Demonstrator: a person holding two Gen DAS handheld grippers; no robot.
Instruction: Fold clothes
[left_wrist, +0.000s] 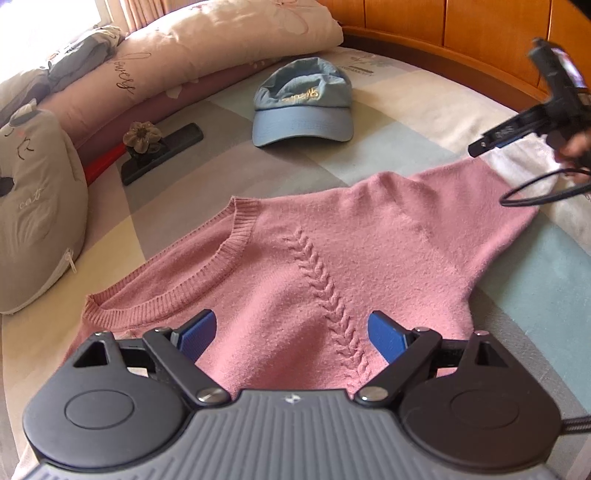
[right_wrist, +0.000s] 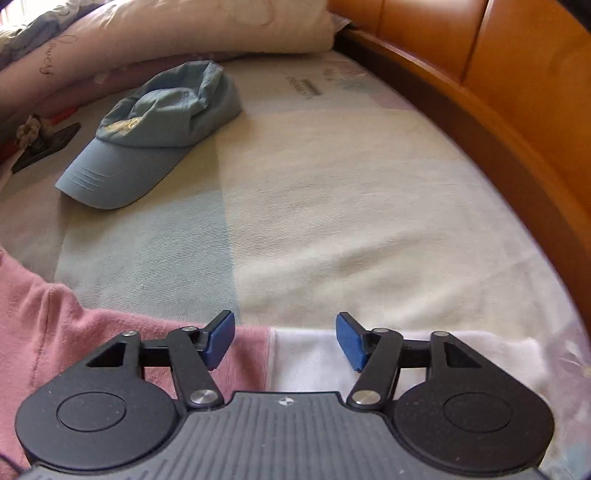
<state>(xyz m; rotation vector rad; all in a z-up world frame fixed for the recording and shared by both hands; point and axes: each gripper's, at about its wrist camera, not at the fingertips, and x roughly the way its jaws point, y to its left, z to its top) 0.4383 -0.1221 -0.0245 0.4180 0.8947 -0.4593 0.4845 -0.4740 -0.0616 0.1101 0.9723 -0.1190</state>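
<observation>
Left gripper (left_wrist: 291, 338): jaws spread wide, blue pads (left_wrist: 197, 334) well apart; nothing clamped between them. It hangs above the chest of the sweater, with the cable-knit braid running under the gap. Whether the pads touch the knit cannot be told.

Right gripper (right_wrist: 284, 339): jaws parted, gripping nothing. In its own view the pads (right_wrist: 351, 341) hang over the sweater's far edge, the left pad over pink knit, the right pad over a white cloth (right_wrist: 424, 354) lying alongside. In the left wrist view the same tool (left_wrist: 517, 129) appears in profile at upper right, above the sweater's far corner, with a person's hand (left_wrist: 576, 147) behind it and a black cable (left_wrist: 535, 192) looping below.

Sweater (left_wrist: 332, 266): one, pink, spread flat on the bed; ribbed neckline towards the left, body reaching to the right, where it meets the white cloth.

Cap (left_wrist: 303, 107): one, light blue with yellow embroidery, beyond the sweater and apart from it.

Bed sheet (right_wrist: 332, 203): pale checks of cream, green and grey, beneath everything.

Pillows: one grey cushion (left_wrist: 37, 206) at the left with "cat" stitched on it; one long cream and pink bolster (left_wrist: 207, 48) behind the cap.

Dark flat object (left_wrist: 162, 151): one, near the bolster, with a fabric flower (left_wrist: 142, 136) on it.

Headboard (right_wrist: 517, 92): orange wood, along the bed's right edge.
</observation>
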